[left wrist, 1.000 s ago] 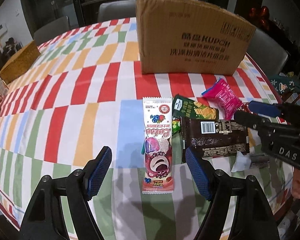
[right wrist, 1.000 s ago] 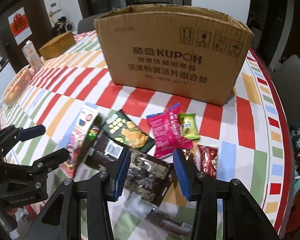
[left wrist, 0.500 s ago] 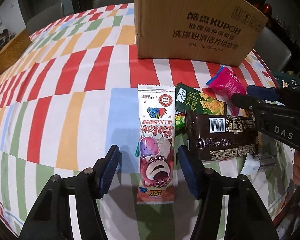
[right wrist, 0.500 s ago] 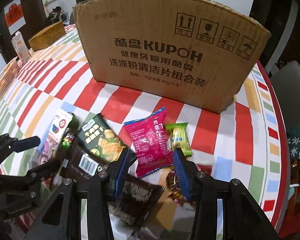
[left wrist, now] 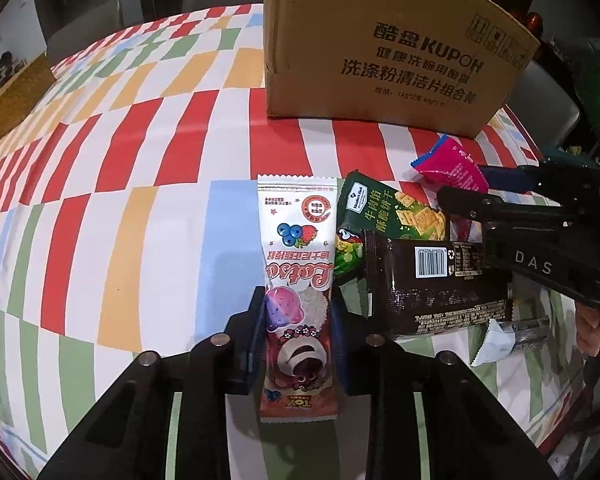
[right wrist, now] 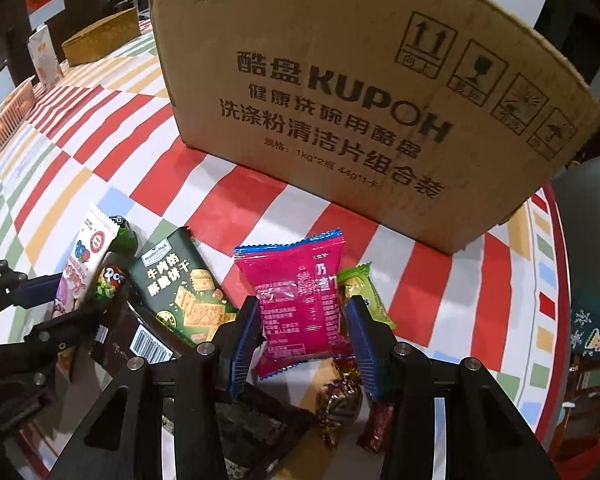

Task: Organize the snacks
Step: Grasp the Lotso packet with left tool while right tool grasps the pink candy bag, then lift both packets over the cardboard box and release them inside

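Note:
Snack packets lie on a striped tablecloth in front of a cardboard box (left wrist: 380, 40). My left gripper (left wrist: 298, 304) points down at a pink-and-white Lotso packet (left wrist: 296, 240). Its jaws are closing, and both pads press the packet's long edges near its lower half. My right gripper (right wrist: 302, 308) is open and straddles a magenta packet (right wrist: 296, 276) lying flat, with its pads just outside the packet's edges. In the left wrist view the right gripper (left wrist: 462, 184) comes in from the right, over the magenta packet (left wrist: 448, 160).
A green cracker packet (right wrist: 180, 284) and a dark brown packet (left wrist: 440, 284) lie between the two grippers. A small green candy (right wrist: 360, 292) and foil-wrapped sweets (right wrist: 340, 396) sit by my right fingers. A wicker basket (right wrist: 100, 40) stands far left. The table edge curves along the right.
The left jaws have narrowed from wide open to gripping the Lotso packet's edges. The right gripper has moved forward toward the box and now straddles the magenta packet, its opening unchanged.

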The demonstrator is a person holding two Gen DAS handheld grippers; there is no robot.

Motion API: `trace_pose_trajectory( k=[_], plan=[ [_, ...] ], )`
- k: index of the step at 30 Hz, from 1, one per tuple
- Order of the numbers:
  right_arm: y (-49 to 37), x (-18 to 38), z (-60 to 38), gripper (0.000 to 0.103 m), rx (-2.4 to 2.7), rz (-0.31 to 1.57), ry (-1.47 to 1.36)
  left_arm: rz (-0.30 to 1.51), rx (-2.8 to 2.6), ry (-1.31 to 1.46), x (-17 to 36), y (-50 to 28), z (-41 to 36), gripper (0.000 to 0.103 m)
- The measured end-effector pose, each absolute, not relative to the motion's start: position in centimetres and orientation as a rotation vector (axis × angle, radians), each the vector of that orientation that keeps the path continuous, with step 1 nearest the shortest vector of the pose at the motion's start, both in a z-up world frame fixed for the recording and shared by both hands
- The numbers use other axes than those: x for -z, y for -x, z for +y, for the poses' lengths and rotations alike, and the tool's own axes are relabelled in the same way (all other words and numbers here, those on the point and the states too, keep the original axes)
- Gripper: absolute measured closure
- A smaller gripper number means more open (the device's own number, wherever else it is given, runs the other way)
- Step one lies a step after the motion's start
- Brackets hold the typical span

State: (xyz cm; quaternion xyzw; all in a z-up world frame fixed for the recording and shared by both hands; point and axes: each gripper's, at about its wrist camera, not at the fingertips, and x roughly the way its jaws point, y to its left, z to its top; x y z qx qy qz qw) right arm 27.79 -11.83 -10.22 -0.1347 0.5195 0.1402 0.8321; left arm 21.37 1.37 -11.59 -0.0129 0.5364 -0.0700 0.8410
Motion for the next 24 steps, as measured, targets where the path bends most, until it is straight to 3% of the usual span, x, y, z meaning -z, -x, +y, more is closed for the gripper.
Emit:
trace_pose_trajectory(
  k=[2,5,24],
  plan=[
    [-27.6,10.2,-11.7,0.066,-0.305,1.094,0.278,1.125,0.145,0.028,11.3,-21.3,1.4,0.075],
    [-27.3,10.0,-11.8,0.068,-0.306,1.082,0.256,1.099,0.145,0.014,10.5,-21.0,1.2,0.076],
    [-22.8,2.5,-13.6,0.069,-0.339,0.908,0.120,0.891,0.203,0.011,2.4,-18.4,0.1,0.076]
  ],
)
